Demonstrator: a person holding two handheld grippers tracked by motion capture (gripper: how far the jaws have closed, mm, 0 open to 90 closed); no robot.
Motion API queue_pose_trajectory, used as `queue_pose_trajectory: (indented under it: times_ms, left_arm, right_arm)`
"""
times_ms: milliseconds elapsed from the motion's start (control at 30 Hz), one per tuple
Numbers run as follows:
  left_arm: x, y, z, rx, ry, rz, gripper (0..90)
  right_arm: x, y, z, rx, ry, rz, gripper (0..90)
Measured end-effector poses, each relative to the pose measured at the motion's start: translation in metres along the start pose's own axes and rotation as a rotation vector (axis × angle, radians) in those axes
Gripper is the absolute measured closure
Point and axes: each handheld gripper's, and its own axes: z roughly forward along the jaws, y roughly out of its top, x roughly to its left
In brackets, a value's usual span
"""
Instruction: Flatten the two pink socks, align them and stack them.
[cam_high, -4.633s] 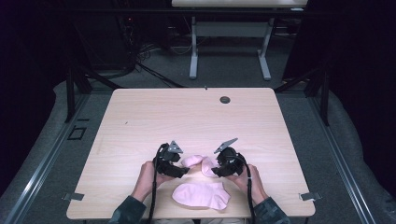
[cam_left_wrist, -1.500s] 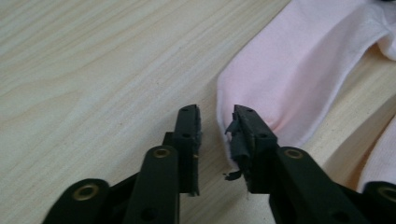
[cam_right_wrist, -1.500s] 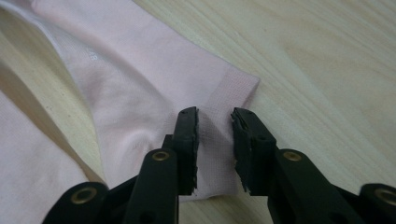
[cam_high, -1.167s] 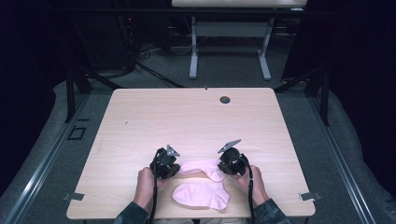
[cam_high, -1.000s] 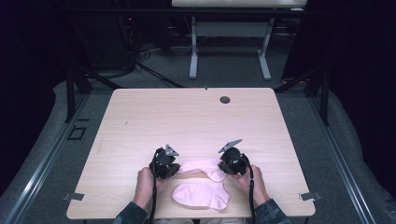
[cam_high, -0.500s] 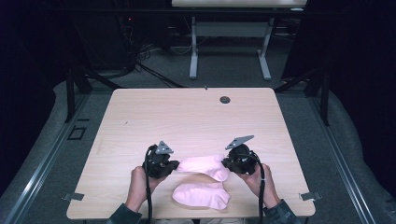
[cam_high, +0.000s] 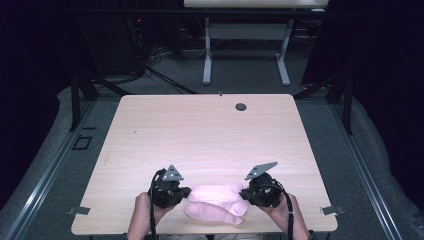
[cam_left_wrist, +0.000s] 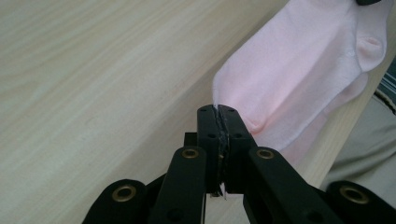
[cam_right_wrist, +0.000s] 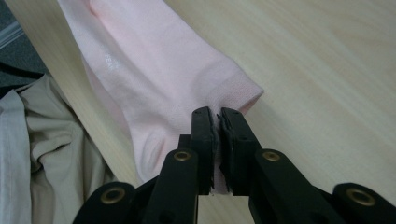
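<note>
Both grippers are chunky matte black. The left gripper (cam_high: 186, 192) and right gripper (cam_high: 243, 194) each carry a grey three-cornered plate on top at about 12 o'clock, plus a black cable trailing off toward 6. Brass-coloured rivets dot the jaw arms. The person wears beige trousers (cam_right_wrist: 51, 154).

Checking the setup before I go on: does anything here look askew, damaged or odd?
Nothing stands out. Both grippers, left and right, are shut on opposite ends of a pink sock, held over a second pink sock near the table's front edge. No tears or stains show.
</note>
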Motion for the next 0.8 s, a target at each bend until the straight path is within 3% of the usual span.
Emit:
queue_pose_trajectory:
  times_ms: [167, 333, 433, 567, 800]
  left_arm:
    - [0.001, -0.012, 0.01, 0.045, -0.003, -0.013, 88.5]
    - [-0.002, -0.023, 0.024, 0.09, -0.001, -0.006, 88.5]
    - [-0.003, -0.027, 0.028, 0.095, -0.002, -0.005, 88.4]
    - [-0.005, -0.03, 0.029, 0.093, 0.011, 0.003, 87.3]
    - [-0.008, -0.034, 0.03, 0.094, 0.011, 0.013, 80.4]
  right_arm:
    - [0.004, -0.012, 0.015, 0.013, 0.048, 0.016, 83.4]
    - [0.005, -0.023, 0.036, 0.059, 0.059, 0.041, 83.0]
    - [0.004, -0.027, 0.044, 0.07, 0.024, 0.032, 82.7]
    - [0.005, -0.027, 0.047, 0.07, 0.013, 0.007, 81.5]
    - [0.003, -0.023, 0.05, 0.062, -0.035, -0.032, 77.4]
